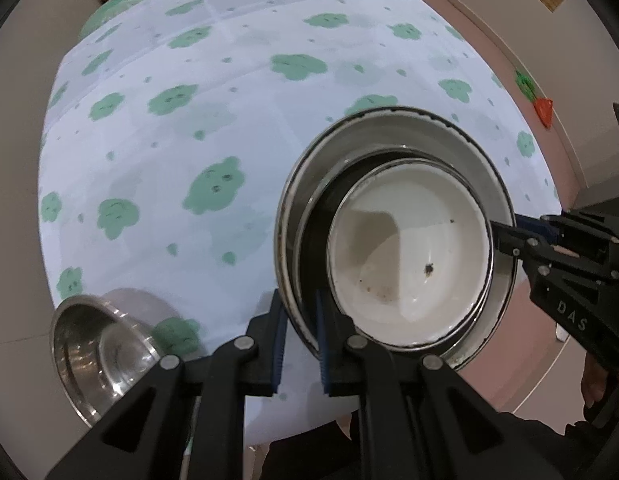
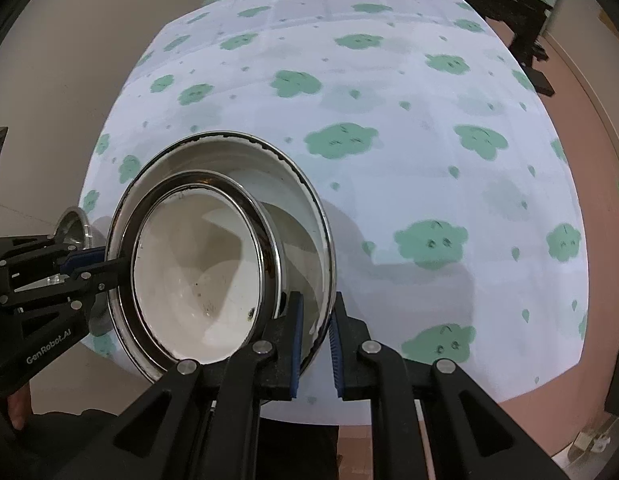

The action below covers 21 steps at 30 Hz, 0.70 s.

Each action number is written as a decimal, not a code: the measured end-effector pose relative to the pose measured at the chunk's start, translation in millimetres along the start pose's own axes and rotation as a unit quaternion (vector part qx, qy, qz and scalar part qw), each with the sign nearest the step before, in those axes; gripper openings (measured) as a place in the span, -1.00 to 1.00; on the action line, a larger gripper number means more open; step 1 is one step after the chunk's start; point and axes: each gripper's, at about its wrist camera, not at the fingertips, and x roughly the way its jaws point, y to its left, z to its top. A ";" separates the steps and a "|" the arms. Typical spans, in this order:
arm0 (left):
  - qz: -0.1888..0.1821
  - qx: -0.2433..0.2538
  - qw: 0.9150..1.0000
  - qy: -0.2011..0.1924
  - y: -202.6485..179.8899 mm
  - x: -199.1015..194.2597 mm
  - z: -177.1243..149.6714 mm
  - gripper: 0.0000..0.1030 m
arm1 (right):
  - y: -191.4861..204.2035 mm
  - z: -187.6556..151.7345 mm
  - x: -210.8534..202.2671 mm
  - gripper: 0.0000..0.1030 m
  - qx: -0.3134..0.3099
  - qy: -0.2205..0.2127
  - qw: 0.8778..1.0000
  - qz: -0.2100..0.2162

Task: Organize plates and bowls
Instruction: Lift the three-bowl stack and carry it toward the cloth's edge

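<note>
The tabletop wore a pale white cloth printed with green cloud shapes and small green drops. The nested bowls were white inside with dark, silvery rims, beside a shiny steel bowl. Each black hand-held gripper had blue pads.

Left gripper points straight down, jaws nearly closed, clamped on a rim. Right gripper points steeply down, jaws clamped on the opposite rim.
</note>
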 end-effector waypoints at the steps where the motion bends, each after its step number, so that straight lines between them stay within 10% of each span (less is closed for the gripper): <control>1: 0.001 -0.005 1.000 -0.002 4.9 -2.9 -1.8 -0.80 | 5.2 1.6 -1.7 -0.73 -0.006 -0.001 1.000 0.001; 21: 0.021 -0.094 0.995 -0.029 77.1 -35.6 -41.9 -0.80 | 90.6 21.1 -8.7 -0.73 -0.099 -0.006 0.995 0.019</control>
